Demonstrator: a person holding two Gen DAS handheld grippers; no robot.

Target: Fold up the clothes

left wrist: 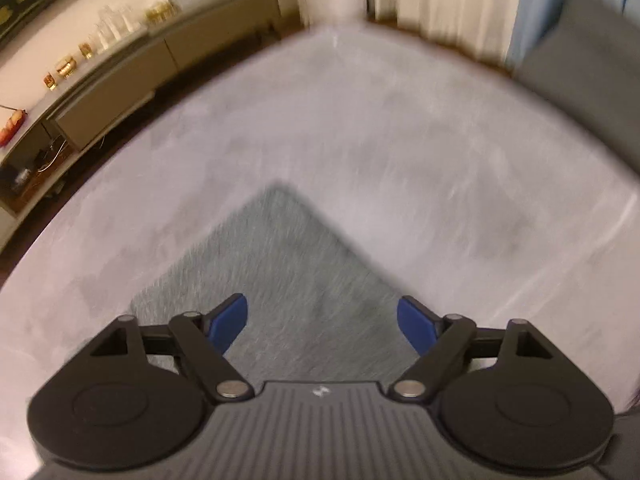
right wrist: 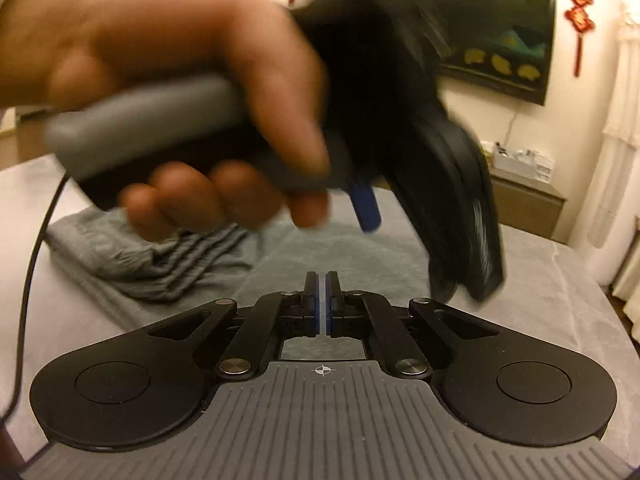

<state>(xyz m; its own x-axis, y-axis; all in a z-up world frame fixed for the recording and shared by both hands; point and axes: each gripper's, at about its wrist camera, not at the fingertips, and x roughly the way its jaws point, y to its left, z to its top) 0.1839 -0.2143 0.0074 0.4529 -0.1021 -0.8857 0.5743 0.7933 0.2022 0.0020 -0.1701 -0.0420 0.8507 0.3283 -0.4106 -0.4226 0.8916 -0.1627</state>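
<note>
Grey ribbed fabric garment [left wrist: 276, 280] lies flat on the pale grey bed [left wrist: 400, 140] under the left tool [left wrist: 322, 326], blue pads spread wide. Right wrist view alone shows the hand [right wrist: 168, 80] gripping that tool; the right tool [right wrist: 322, 304] is pinched together, empty, over the bunched garment.

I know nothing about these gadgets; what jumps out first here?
A blurred hand fills the right wrist view, gripping the left hand-held gripper, whose blue fingers spread wide over a grey garment on the pale bed. Below it, the right hand-held gripper is closed, holding nothing.
</note>
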